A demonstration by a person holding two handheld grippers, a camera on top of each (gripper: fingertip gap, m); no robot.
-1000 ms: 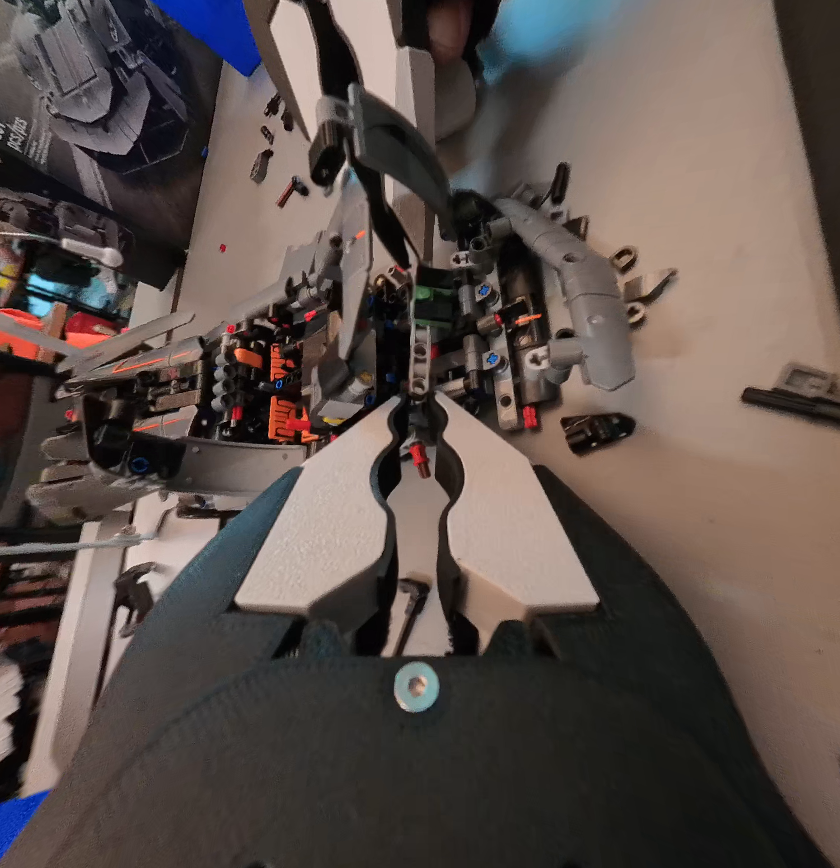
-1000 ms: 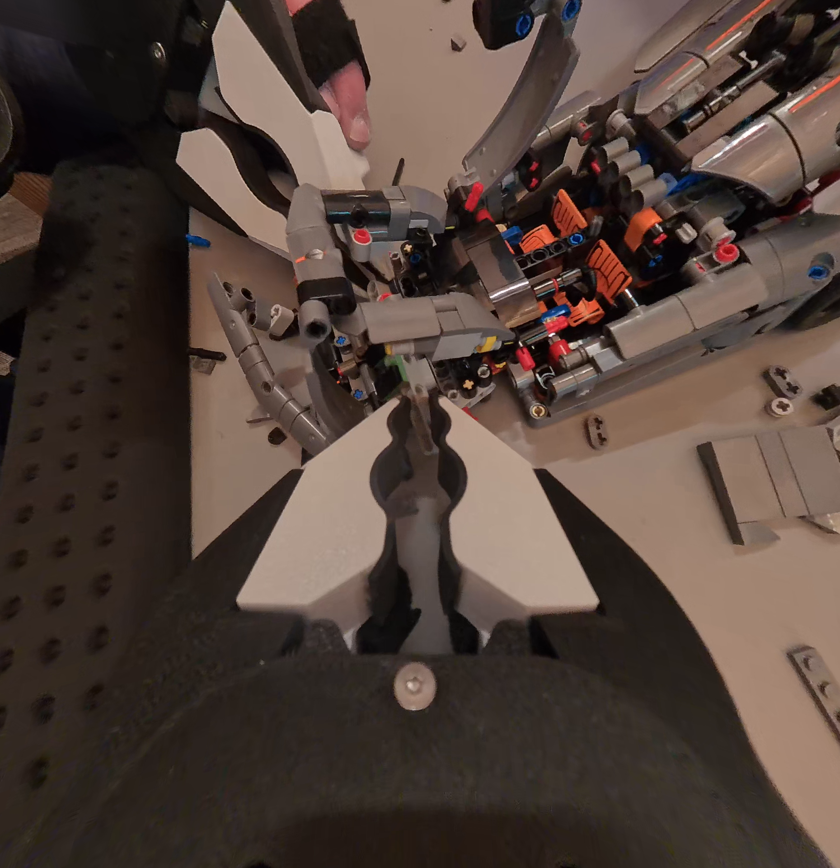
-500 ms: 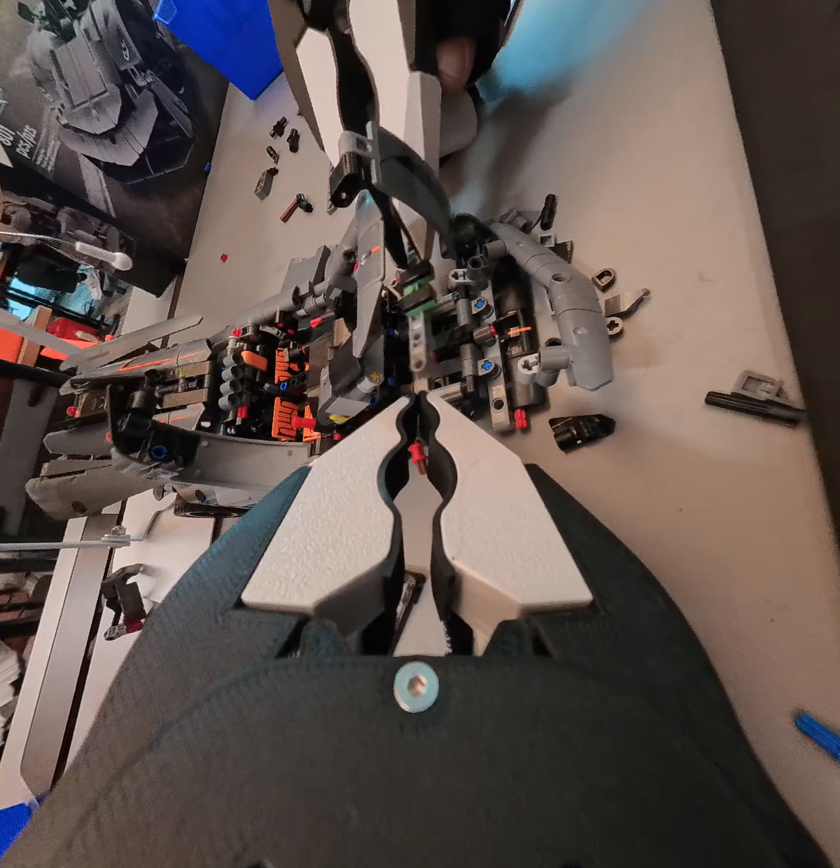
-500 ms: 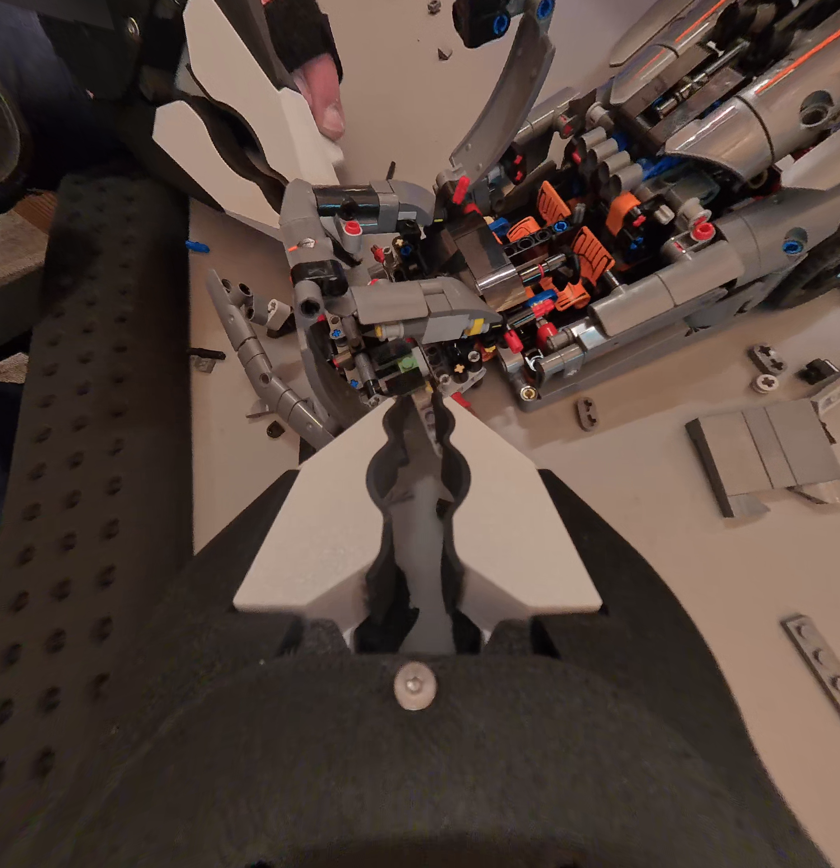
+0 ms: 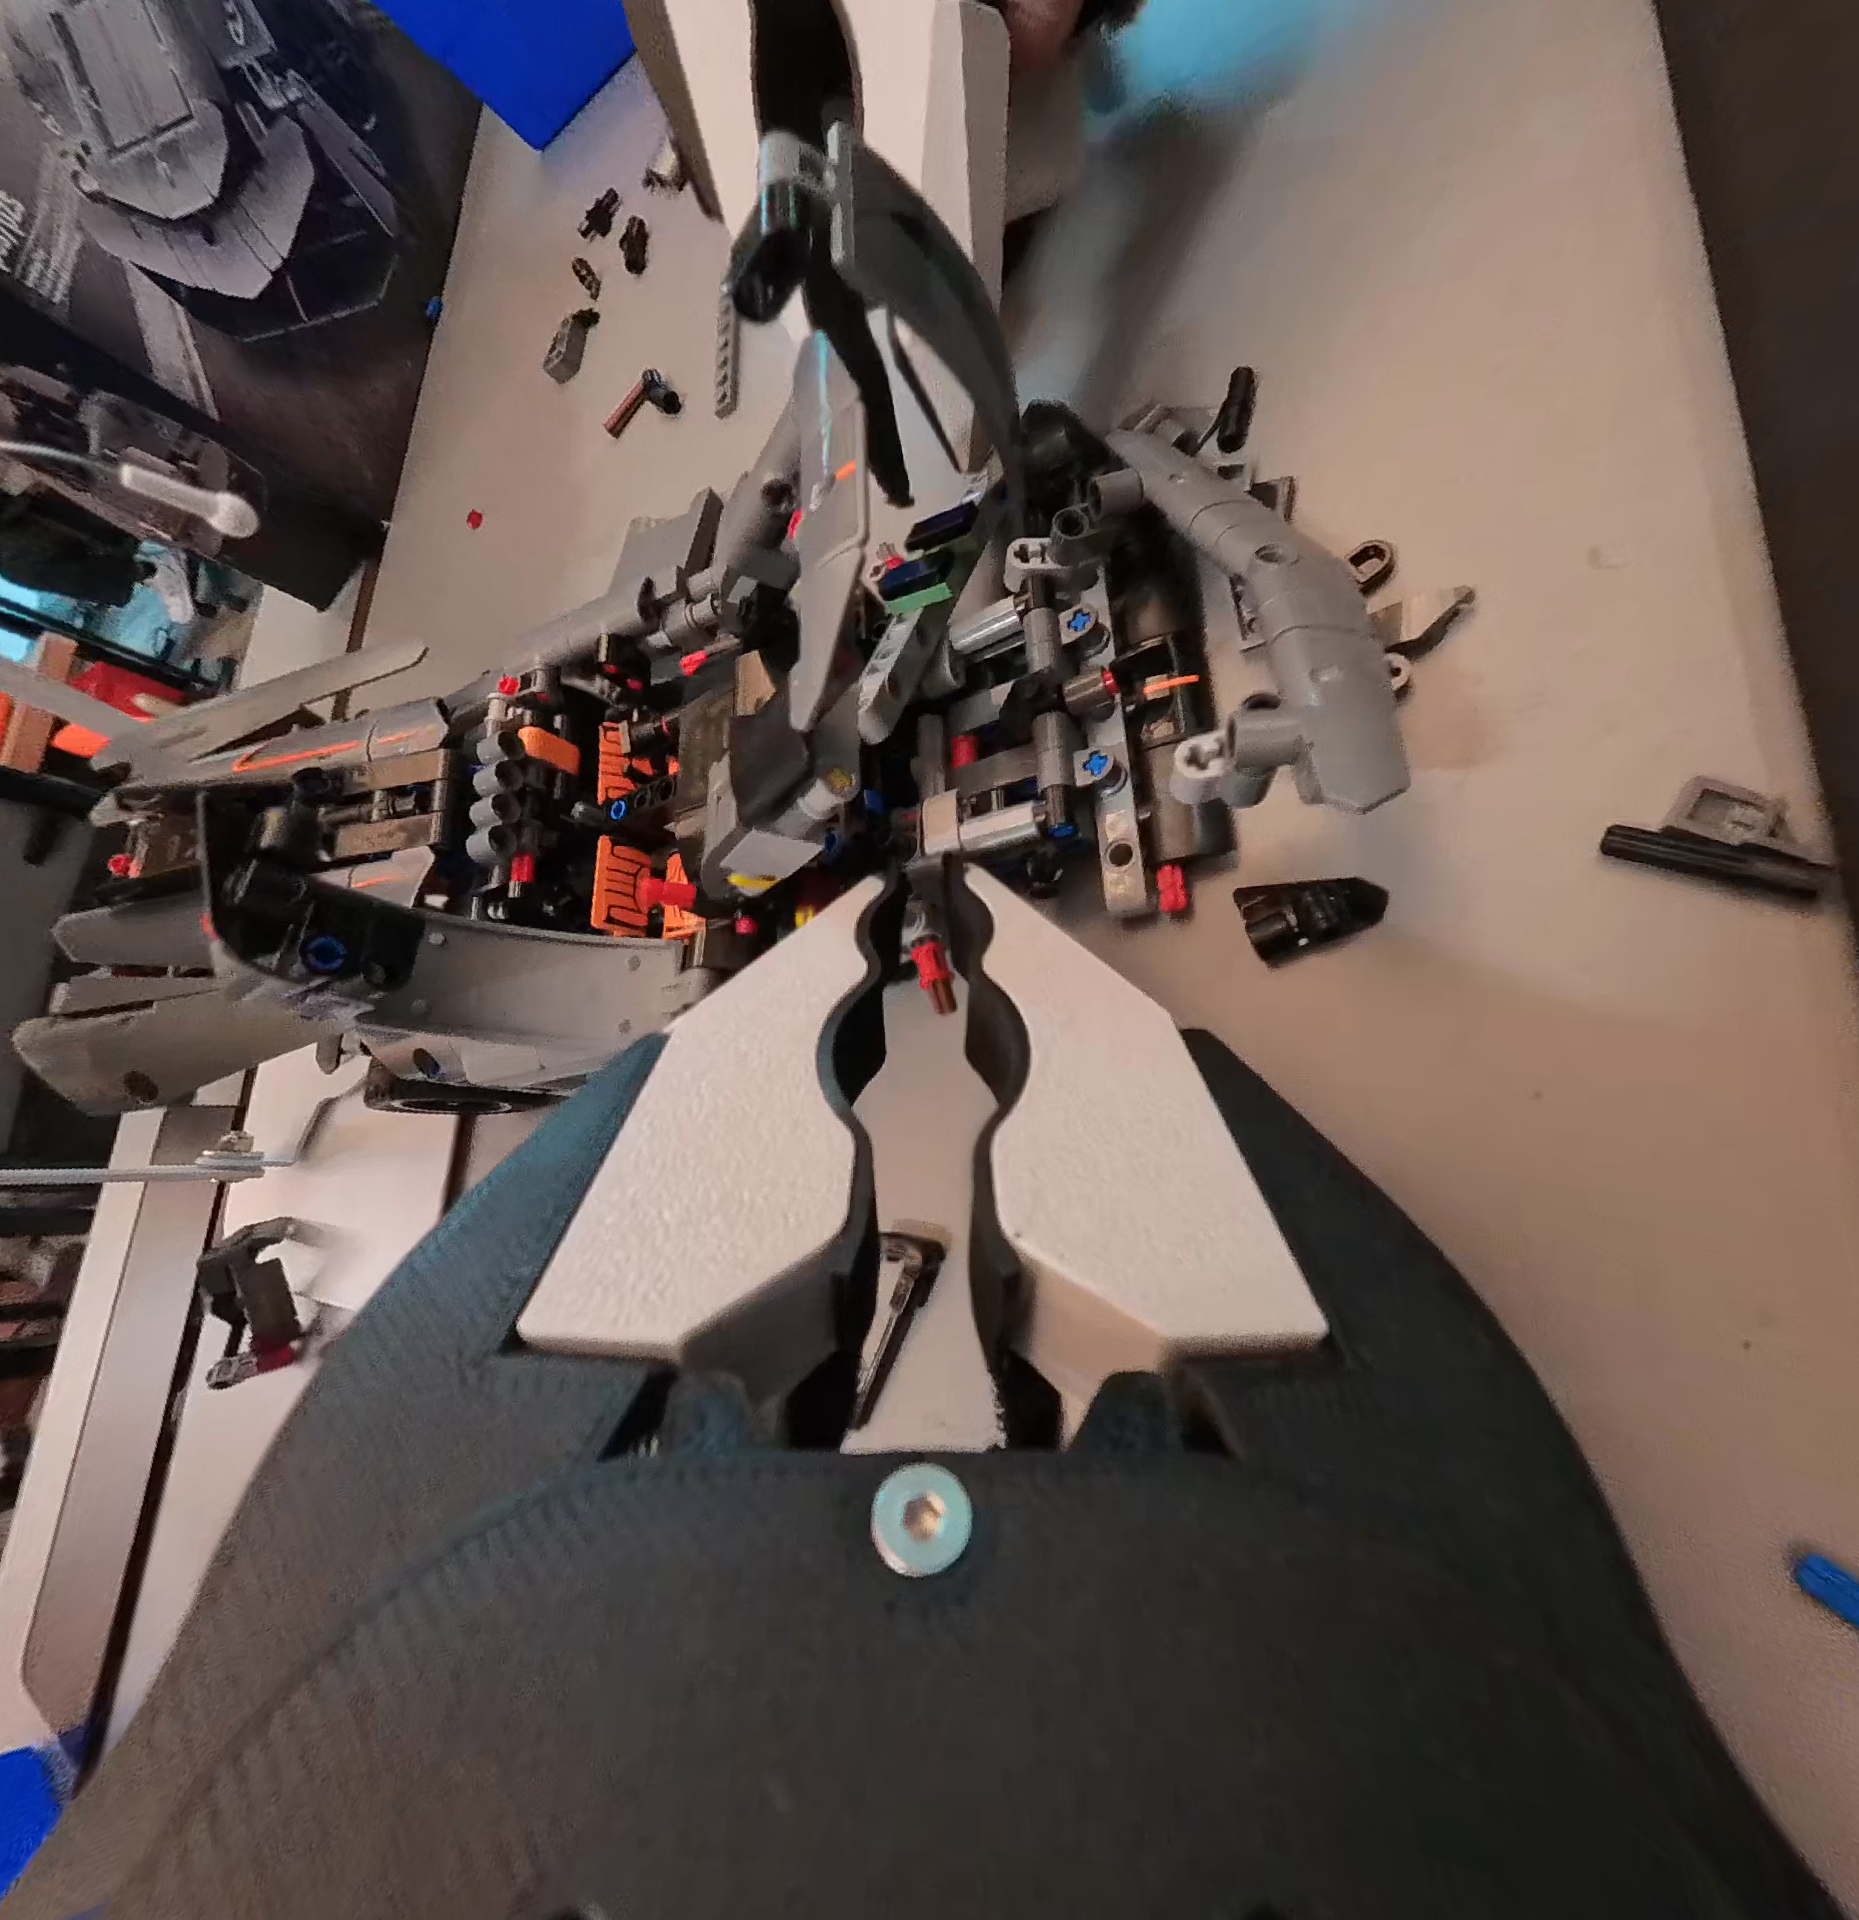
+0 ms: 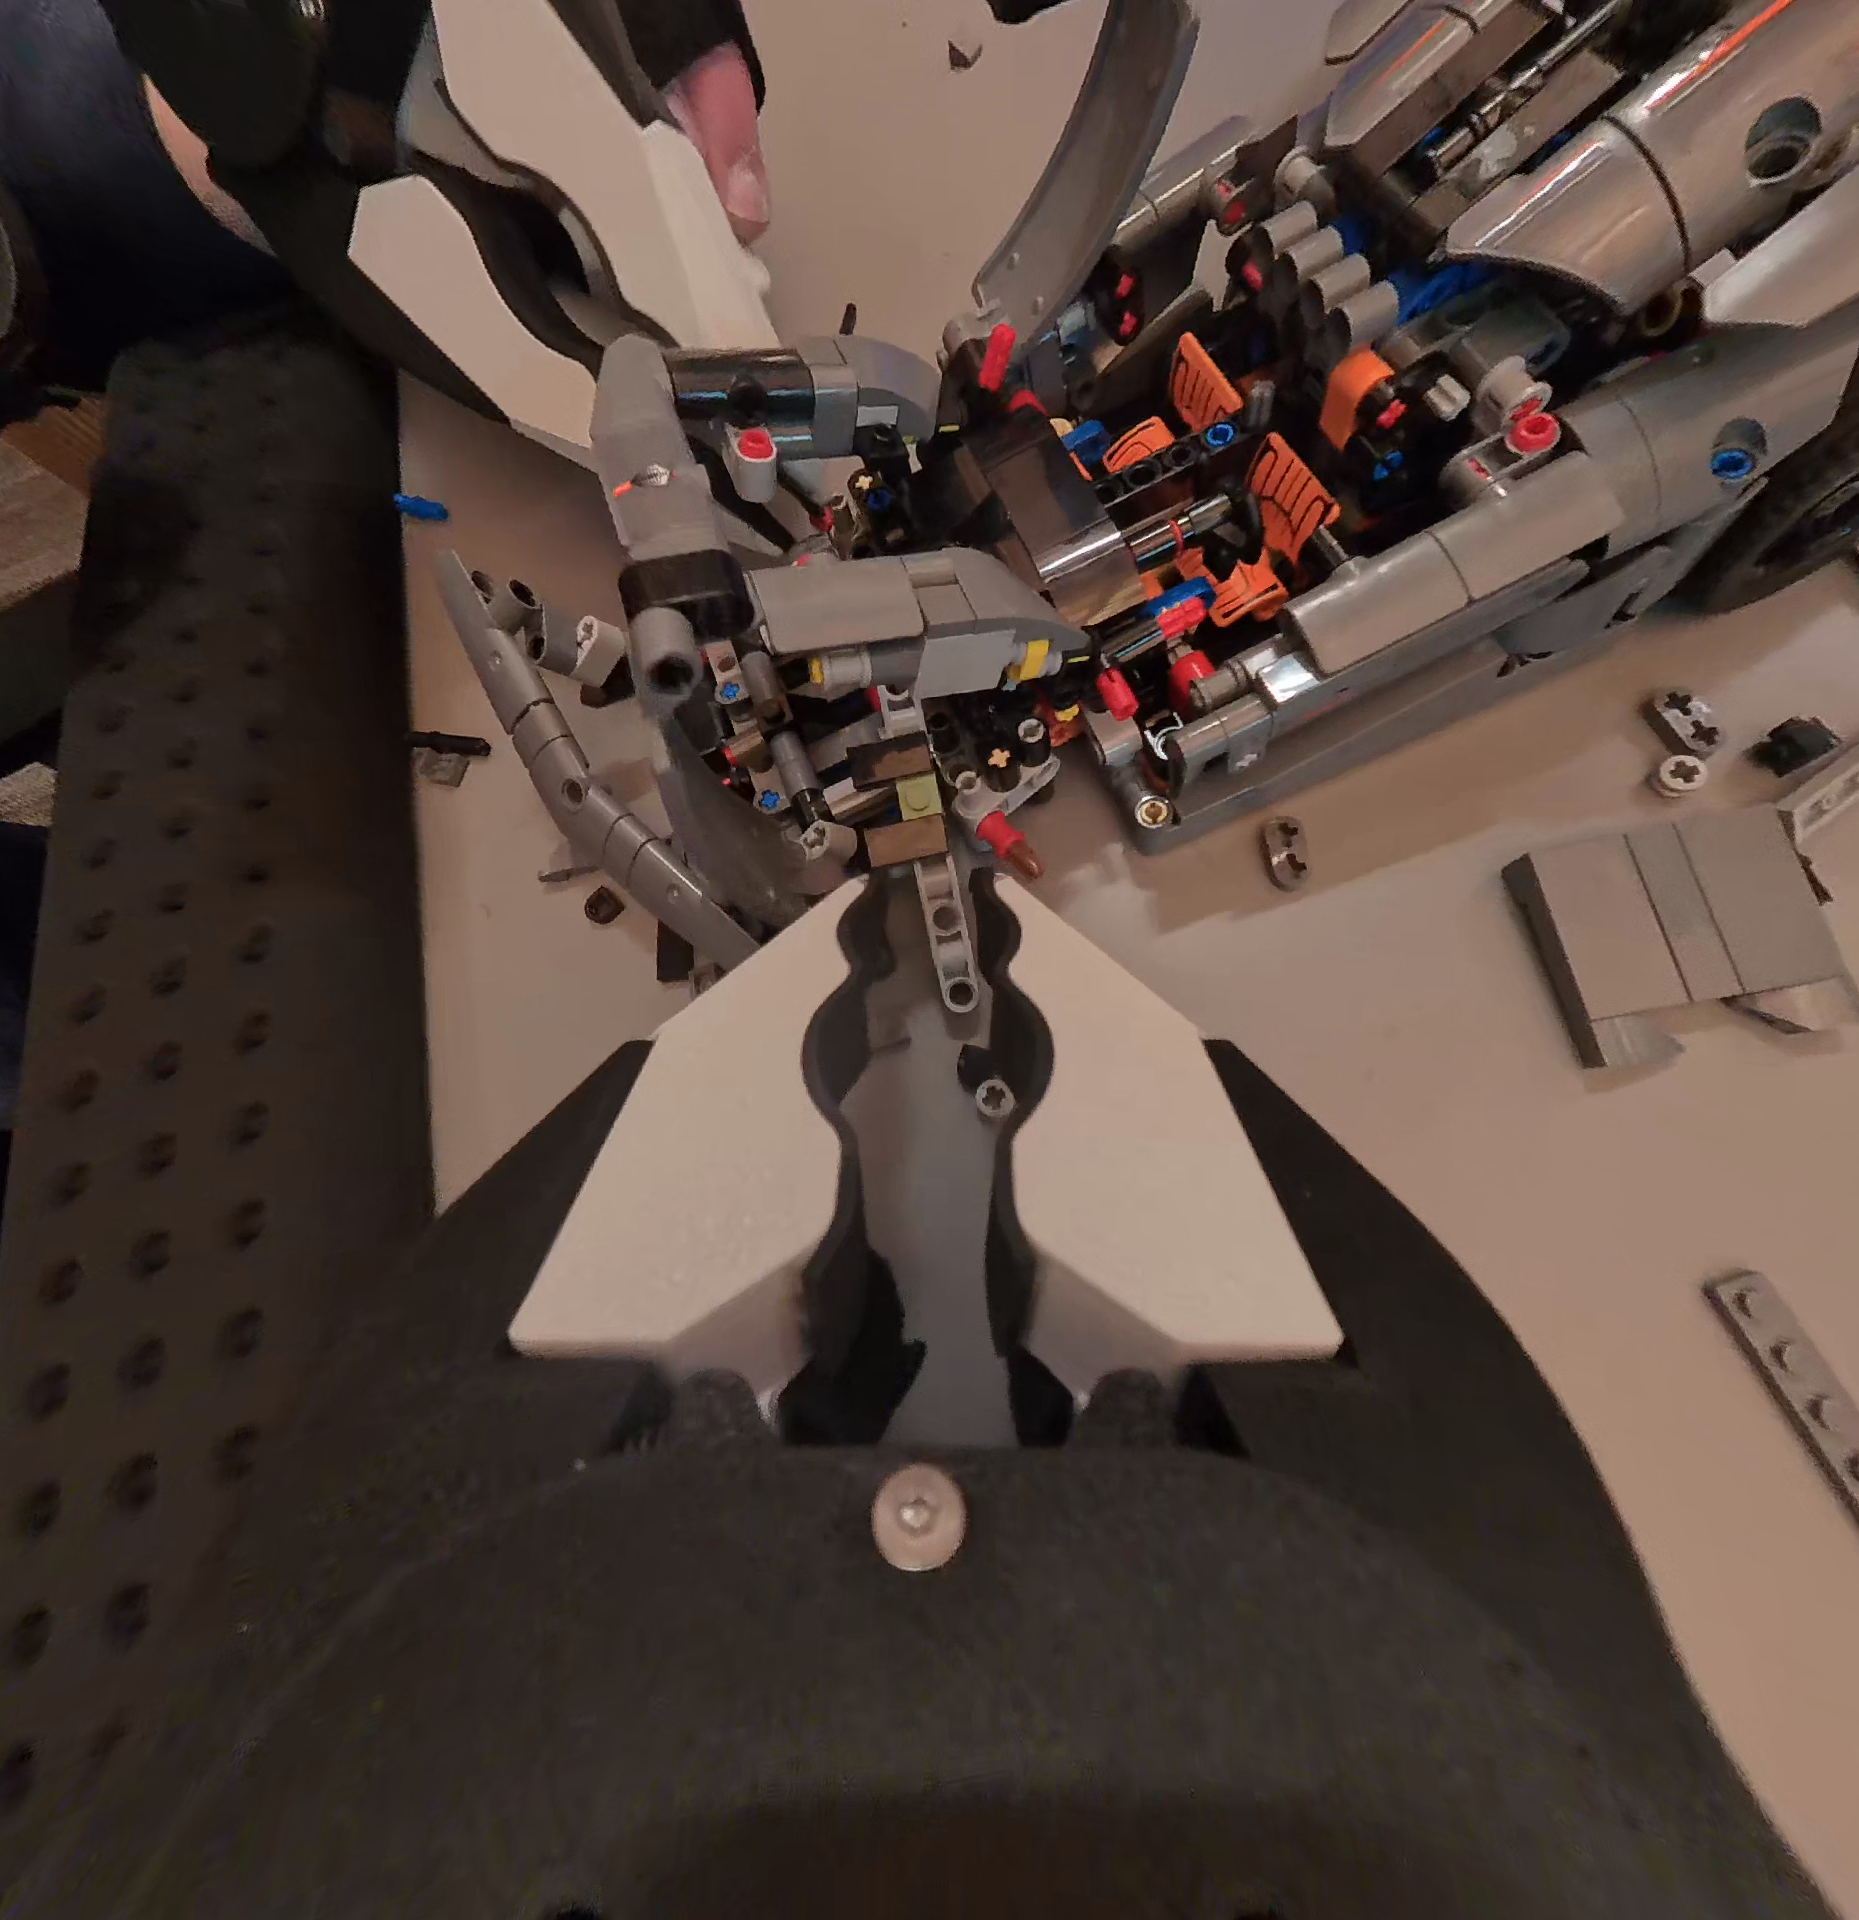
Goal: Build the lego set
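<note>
Right hand-held gripper (image 6: 930, 935) pinches lego model's (image 6: 1268, 540) grey beam (image 6: 951, 935).

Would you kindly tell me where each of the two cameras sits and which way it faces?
Left wrist view: on the left gripper, looking along its fingers at the lego model; its tips nearly meet by a red pin.
Right wrist view: on the right gripper, facing the model's other side, a grey holed beam between its parted fingers.
Shared: the model on the white table; each view shows the other gripper beyond it.
</note>
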